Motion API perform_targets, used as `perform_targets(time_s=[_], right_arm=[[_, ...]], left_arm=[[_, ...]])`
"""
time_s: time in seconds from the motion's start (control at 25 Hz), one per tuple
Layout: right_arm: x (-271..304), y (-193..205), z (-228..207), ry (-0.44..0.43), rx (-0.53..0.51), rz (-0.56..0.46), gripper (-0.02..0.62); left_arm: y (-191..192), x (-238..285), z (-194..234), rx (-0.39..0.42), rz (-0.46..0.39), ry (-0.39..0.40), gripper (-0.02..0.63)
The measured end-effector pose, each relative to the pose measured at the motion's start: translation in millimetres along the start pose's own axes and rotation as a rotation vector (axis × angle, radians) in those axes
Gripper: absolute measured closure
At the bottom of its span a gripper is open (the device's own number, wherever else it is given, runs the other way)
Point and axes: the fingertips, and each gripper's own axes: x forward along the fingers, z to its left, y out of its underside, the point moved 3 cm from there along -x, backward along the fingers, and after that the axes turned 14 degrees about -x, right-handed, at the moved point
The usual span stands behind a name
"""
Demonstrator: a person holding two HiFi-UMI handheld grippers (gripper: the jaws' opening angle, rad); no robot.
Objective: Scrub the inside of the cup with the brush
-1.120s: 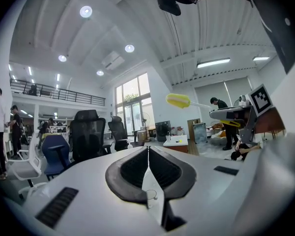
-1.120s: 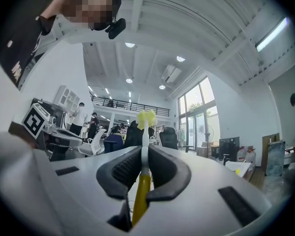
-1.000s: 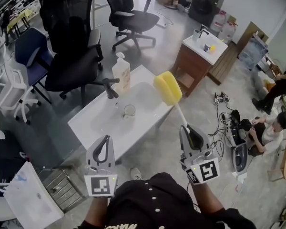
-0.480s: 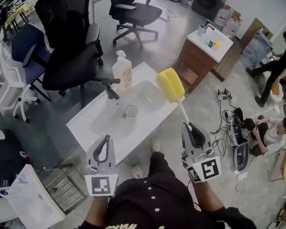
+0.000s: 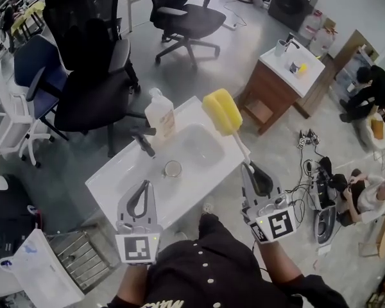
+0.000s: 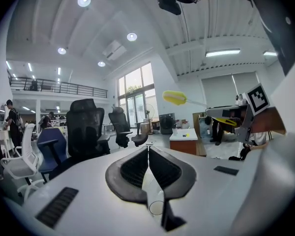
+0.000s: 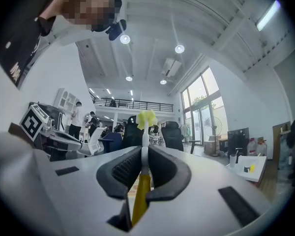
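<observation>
Holding the brush [image 5: 222, 111] by its handle, my right tool [image 5: 250, 171] is clamped on the yellow grip. The white stem and yellow sponge head stick out ahead, raised over the far right side of the white sink [image 5: 109, 172]. My left tool [image 5: 143, 188] has its jaws pressed together with nothing between them, and it hangs near the front edge of the sink, on the left.

The cup [image 5: 172, 169], small and clear, stands upright in the basin, just in front of the faucet [image 5: 143, 141], with a soap bottle [image 5: 159, 113] behind that. Neither tool touches the cup, and the sponge head is up in the air, well apart from it.

As I judge it, only the pickup of the brush is done and no scrubbing has begun. I would still need to open the left tool and steady the cup. Then I would bring the sponge head down into its mouth and work it round the inside.
</observation>
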Motion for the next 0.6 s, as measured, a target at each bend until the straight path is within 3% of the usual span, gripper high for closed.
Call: perform_targets(time_s=[0.24, 0.6], right_arm=[[41, 20, -39, -0.064, 0.004, -0.004, 0.549], [102, 44, -87, -0.186, 0.009, -0.053, 0.549]], left_arm=[[-7, 53, -6, 0.003, 0.006, -0.039, 0.578], [-6, 102, -10, 0.003, 0.039, -0.167, 0.577]])
